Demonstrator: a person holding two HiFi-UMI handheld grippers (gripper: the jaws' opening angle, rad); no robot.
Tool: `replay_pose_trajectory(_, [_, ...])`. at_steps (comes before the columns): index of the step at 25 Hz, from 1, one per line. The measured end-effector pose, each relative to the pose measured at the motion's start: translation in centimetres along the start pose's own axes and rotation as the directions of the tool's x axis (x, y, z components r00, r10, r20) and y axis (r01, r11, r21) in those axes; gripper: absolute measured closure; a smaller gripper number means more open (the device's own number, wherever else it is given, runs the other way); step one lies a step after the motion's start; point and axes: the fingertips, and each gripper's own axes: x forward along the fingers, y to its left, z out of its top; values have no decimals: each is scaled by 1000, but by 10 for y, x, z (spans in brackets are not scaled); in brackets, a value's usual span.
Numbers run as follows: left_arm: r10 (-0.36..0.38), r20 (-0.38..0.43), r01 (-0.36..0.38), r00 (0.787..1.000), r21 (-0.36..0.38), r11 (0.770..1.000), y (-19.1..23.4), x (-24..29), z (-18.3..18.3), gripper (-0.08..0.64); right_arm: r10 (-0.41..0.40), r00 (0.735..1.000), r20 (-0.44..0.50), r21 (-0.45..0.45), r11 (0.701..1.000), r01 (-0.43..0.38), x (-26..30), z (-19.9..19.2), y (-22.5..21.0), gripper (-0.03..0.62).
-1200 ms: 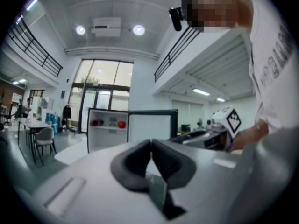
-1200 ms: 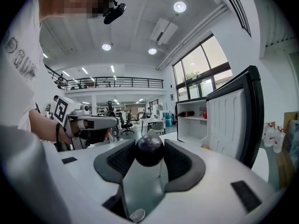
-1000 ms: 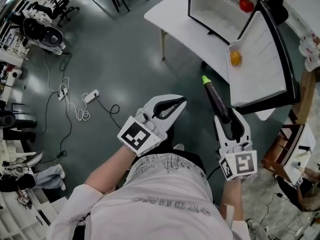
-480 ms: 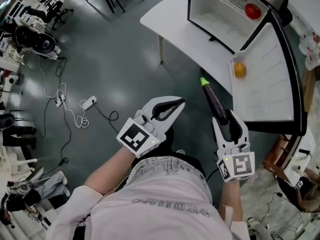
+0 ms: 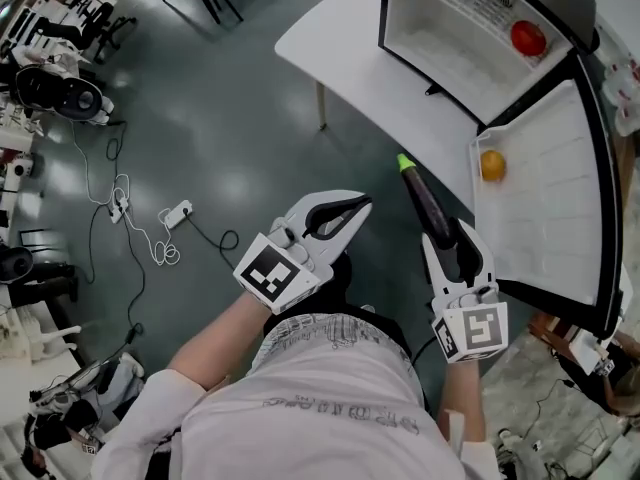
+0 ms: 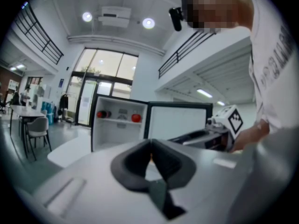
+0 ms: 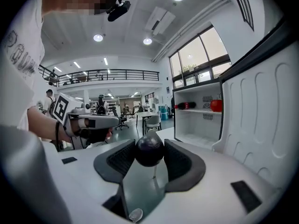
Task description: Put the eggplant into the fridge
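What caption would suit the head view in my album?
Right gripper holds an eggplant before an open fridge on a white table; left gripper shut and empty.

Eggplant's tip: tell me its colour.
Bright green, at the far end of the eggplant; the head view shows it best.

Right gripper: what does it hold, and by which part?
The right gripper holds the eggplant by its thick dark end; the green stem end sticks out ahead of the jaws.
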Motion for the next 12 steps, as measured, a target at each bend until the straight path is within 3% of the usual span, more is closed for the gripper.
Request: replay_pose_trajectory(12, [-28, -5, 28, 1000, -22, 999, 96, 34, 11, 548, -27, 999, -28, 10, 1000, 27, 90, 26, -23, 405])
